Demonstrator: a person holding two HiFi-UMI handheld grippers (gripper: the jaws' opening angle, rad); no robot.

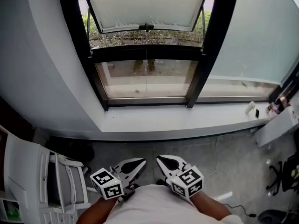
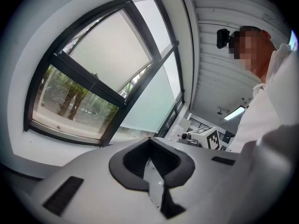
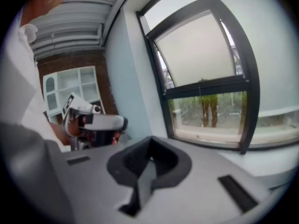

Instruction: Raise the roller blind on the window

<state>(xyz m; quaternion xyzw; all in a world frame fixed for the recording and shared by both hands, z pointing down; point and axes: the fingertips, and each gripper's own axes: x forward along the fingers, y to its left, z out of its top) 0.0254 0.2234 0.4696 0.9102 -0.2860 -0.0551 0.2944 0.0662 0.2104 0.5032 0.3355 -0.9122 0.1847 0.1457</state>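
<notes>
white sill (image 1: pixel 187 119), grey floor (image 1: pixel 243 167)

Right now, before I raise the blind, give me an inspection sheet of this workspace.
Surface: white window sill below the glass.
Job's things: roller blind lowered partway; lower glass uncovered.
Clutter: small white item at the sill's right end.
Grippers: left hand-held gripper and right hand-held gripper both shut, empty, near the body.
Cables: thin cable on the floor.
Surroundings: white shelf unit at left.
</notes>
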